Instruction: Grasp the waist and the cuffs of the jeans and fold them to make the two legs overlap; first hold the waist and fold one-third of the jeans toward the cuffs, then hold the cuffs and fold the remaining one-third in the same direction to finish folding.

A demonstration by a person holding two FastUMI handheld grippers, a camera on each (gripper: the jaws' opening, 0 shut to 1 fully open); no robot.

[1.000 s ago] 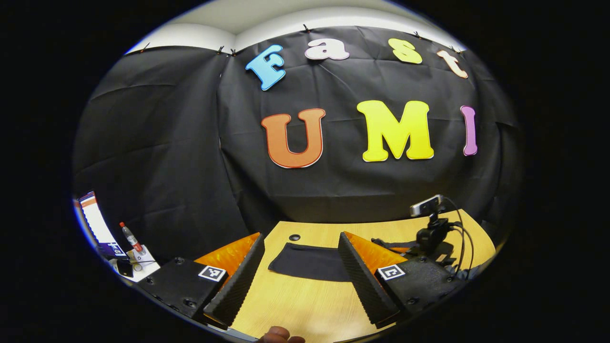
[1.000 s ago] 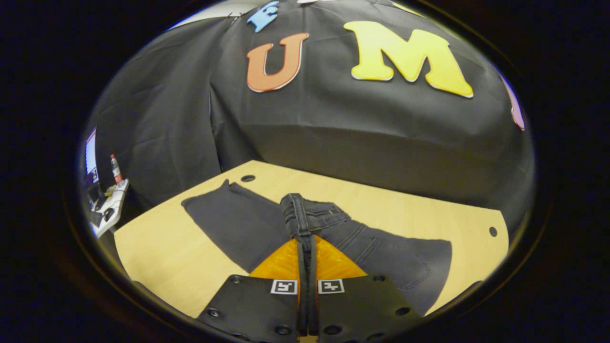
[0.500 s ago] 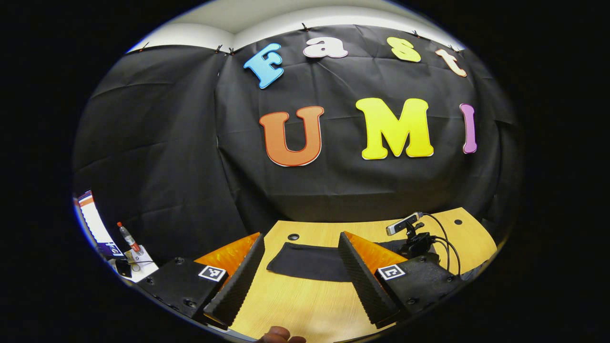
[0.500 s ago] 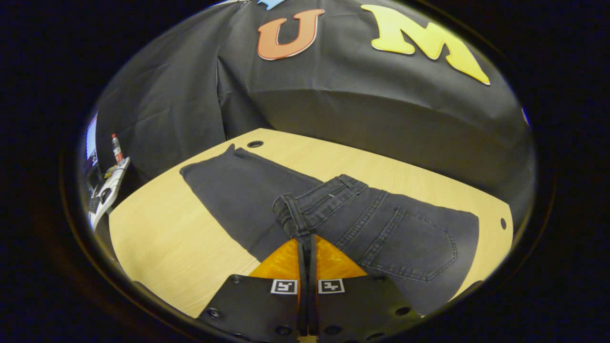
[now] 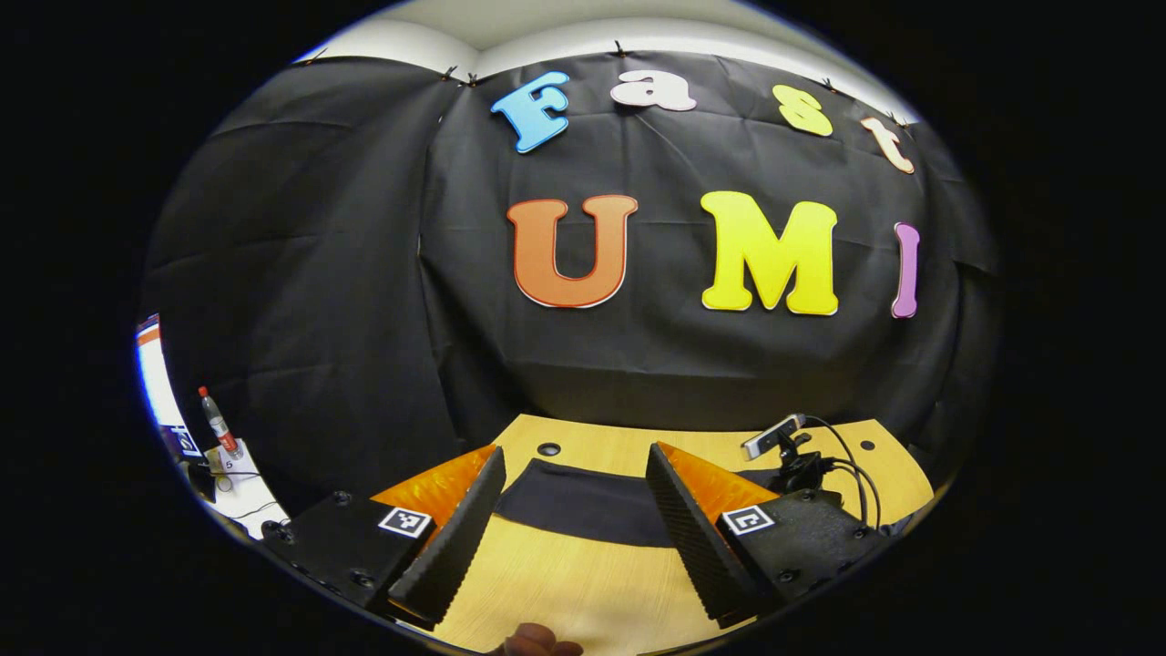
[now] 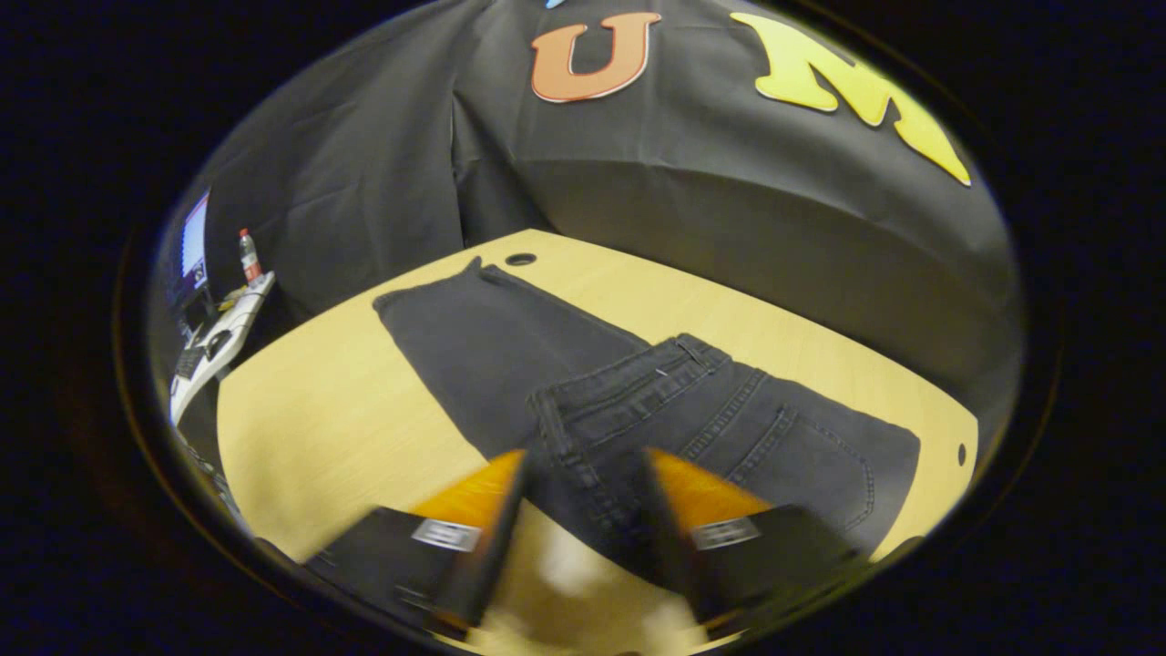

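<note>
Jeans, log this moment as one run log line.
jeans: waist folded onto legs, flat on table | right gripper: fingers open around waist edge | left gripper: open above table | next: cuffs

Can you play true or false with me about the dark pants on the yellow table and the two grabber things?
1. The right gripper has its fingers spread apart. True.
2. The dark grey denim jeans hang in the air. False: they lie flat on the light wooden table.
3. The waist part of the jeans is folded over onto the legs. True.
4. The left gripper squeezes the jeans. False: its fingers stand wide apart over bare table, short of the cloth.
5. A red-capped bottle stands on the jeans. False: it stands off the table, far to the side.
</note>
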